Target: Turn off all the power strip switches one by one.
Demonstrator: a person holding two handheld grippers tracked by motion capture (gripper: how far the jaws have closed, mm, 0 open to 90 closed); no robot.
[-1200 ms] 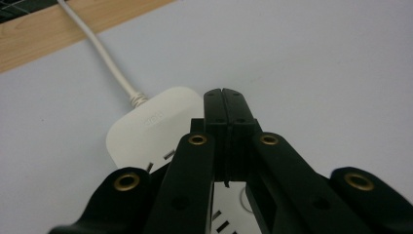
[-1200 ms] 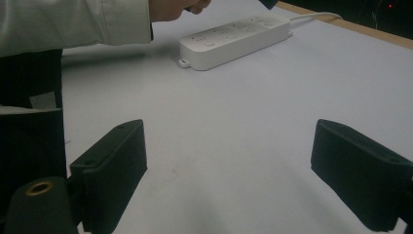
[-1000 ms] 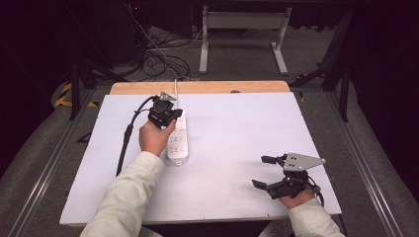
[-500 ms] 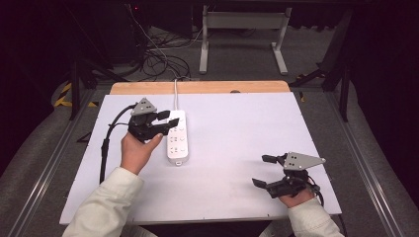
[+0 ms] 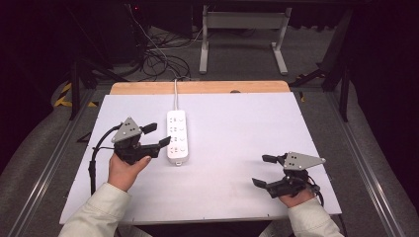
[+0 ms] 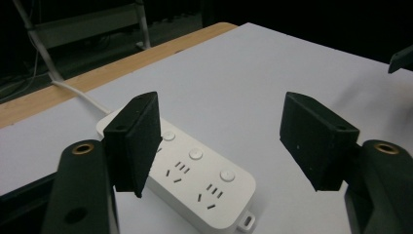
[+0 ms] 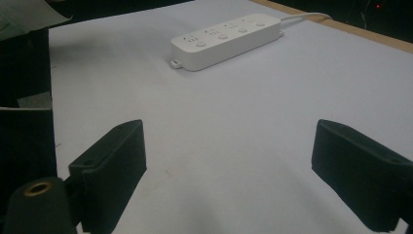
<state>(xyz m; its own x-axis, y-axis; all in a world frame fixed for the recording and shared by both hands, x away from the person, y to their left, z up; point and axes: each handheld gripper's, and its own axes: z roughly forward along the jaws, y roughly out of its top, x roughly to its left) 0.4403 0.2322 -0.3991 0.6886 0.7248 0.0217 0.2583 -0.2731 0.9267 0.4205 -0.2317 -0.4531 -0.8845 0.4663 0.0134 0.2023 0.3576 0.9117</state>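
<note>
Right tongs (image 5: pixel 271 171) rest near the worktop's (image 5: pixel 237 128) front edge, jaws apart, empty. Left tongs (image 5: pixel 157 135) hover just beside the white power strip (image 5: pixel 177 136), jaws apart, empty. Best approach looks square across the strip's narrow width, clear of the buttons.

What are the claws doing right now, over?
Left claw open, beside the power strip, not touching. Right claw open, empty, near the table edge. Nothing in the way.
</note>
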